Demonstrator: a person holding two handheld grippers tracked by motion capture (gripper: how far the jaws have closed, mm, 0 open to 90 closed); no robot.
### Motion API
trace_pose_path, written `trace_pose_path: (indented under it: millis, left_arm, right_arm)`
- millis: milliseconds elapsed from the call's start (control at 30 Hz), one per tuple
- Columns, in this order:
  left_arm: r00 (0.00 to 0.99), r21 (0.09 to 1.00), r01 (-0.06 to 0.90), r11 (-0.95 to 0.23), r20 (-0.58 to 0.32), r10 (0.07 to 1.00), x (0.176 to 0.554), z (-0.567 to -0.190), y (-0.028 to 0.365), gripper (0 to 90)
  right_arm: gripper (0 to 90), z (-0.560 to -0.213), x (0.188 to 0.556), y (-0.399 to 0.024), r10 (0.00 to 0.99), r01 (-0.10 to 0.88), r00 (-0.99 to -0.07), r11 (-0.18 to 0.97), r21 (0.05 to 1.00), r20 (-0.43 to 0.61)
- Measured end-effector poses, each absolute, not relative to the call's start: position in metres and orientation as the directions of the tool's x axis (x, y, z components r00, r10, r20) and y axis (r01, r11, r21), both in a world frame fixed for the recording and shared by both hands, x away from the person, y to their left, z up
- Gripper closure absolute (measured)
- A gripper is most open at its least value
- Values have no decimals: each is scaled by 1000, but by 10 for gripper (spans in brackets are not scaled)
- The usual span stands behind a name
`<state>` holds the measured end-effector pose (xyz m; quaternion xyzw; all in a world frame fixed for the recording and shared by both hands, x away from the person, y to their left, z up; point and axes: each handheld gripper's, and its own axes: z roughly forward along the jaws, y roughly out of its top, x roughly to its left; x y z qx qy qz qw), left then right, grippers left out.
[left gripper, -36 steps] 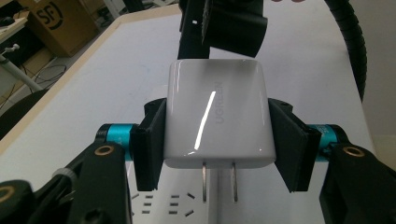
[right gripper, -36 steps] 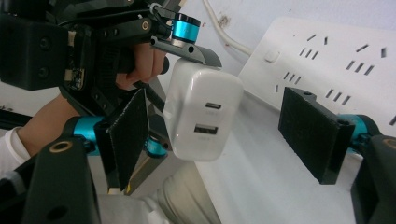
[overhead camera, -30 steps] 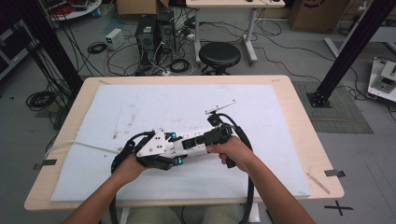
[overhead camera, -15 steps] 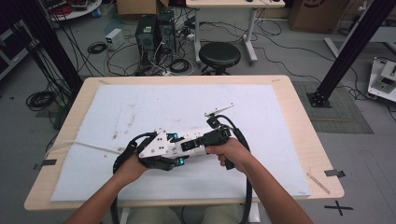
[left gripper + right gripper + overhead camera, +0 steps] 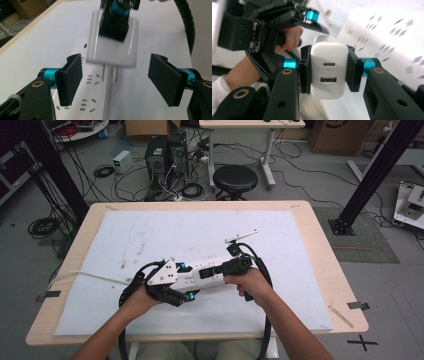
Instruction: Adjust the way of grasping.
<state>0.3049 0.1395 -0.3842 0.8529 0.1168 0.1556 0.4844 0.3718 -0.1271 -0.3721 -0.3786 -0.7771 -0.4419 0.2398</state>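
A white USB charger [image 5: 329,53] sits clamped between the pads of my right gripper [image 5: 329,72], its two ports facing the camera. In the left gripper view the charger [image 5: 112,47] hangs blurred just above a white power strip [image 5: 96,100], prongs pointing down at the sockets. My left gripper [image 5: 118,76] is open, its jaws standing wide on either side of the strip. In the high view the left gripper [image 5: 190,281] and right gripper [image 5: 207,271] meet over the power strip [image 5: 200,279] near the table's front middle.
A white mat [image 5: 150,235] covers most of the wooden table [image 5: 320,250]. The strip's white cord [image 5: 85,276] runs off to the left edge. A black stool [image 5: 235,177] and tangled floor cables lie beyond the far edge. A thin stick [image 5: 342,316] lies at the front right corner.
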Motion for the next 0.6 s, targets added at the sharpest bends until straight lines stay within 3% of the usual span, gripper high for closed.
trace_pose_path:
  millis: [133,333,600]
  left_arm:
    - [904,893,117,-435,86,419,306,-388,156,266]
    - [870,901,150,-407,75,487,307,-387,174,266]
    - [814,908,200,-368,55,579,305,-386,195,266]
  right_arm:
    - [634,-368,367,-141,425,744,-665,299,598,614]
    - [634,-364,362,-155,477,676,-719,311,668,506]
    - [635,-355,356,-171,527,610,-758,365,703,384]
